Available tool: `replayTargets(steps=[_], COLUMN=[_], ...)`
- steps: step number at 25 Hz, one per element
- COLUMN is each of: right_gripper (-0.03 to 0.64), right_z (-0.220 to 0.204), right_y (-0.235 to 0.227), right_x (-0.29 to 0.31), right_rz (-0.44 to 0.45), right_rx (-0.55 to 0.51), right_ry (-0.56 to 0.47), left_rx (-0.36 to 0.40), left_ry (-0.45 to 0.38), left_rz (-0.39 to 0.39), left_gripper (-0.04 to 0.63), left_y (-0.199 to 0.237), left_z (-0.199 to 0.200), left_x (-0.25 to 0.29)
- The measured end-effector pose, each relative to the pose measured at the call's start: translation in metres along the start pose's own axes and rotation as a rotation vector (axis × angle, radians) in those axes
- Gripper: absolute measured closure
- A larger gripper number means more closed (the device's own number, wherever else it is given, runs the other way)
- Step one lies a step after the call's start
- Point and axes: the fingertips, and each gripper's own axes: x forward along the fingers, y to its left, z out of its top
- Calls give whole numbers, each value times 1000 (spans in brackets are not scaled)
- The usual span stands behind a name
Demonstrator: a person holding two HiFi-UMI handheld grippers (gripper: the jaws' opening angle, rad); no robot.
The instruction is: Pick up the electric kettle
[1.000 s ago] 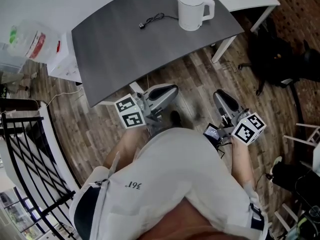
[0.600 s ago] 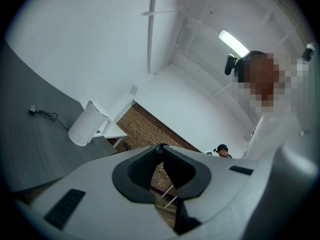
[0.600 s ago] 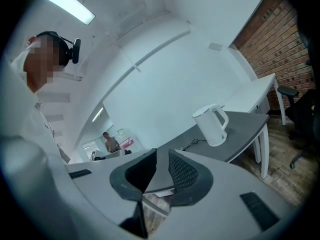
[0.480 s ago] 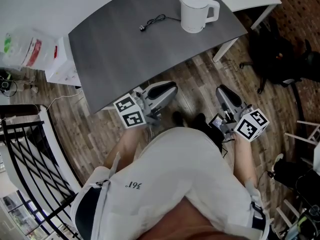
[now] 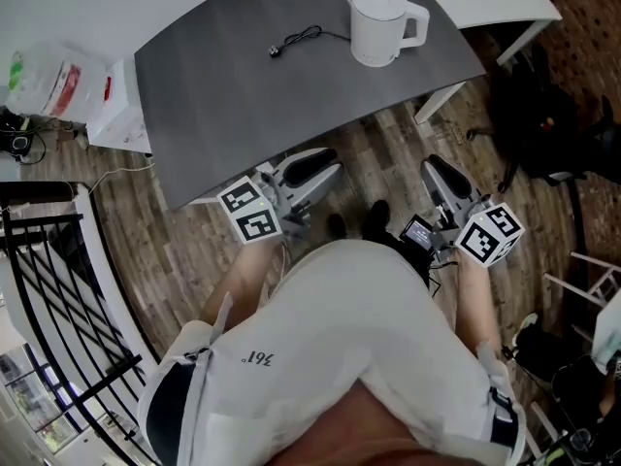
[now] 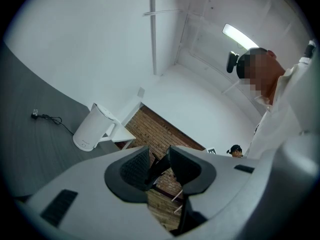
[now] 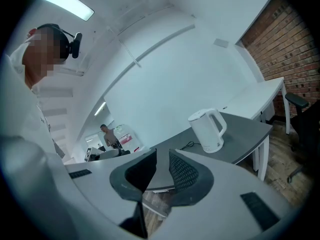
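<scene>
The head view shows both tools short of the grey table (image 5: 223, 95): the left gripper (image 5: 320, 166) just off its near edge, the right gripper (image 5: 439, 175) over the floor (image 5: 388, 149). The kettle (image 5: 380, 22) stands upright near the table's far right corner, its cord (image 5: 296, 40) trailing left. Only the right gripper view shows a distant person (image 7: 106, 133) beyond the table. The left jaws have just been opening to a narrow gap, and the right jaws stand narrowly apart; neither holds anything. A black chair (image 5: 543, 115) sits right of the table and a railing (image 5: 49, 280) left.
</scene>
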Motion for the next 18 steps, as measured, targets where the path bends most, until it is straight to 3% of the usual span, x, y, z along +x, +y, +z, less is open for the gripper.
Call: replayTargets(steps=[18], right_gripper=[554], right_z=[32], right_y=[-86], right_x=[-6], right_rz=[61], right_rx=[-27], right_ry=[77], left_rx=[42], left_ry=[4], left_rz=[141], left_gripper=[442], left_y=[13], left_z=[-7], left_x=[79])
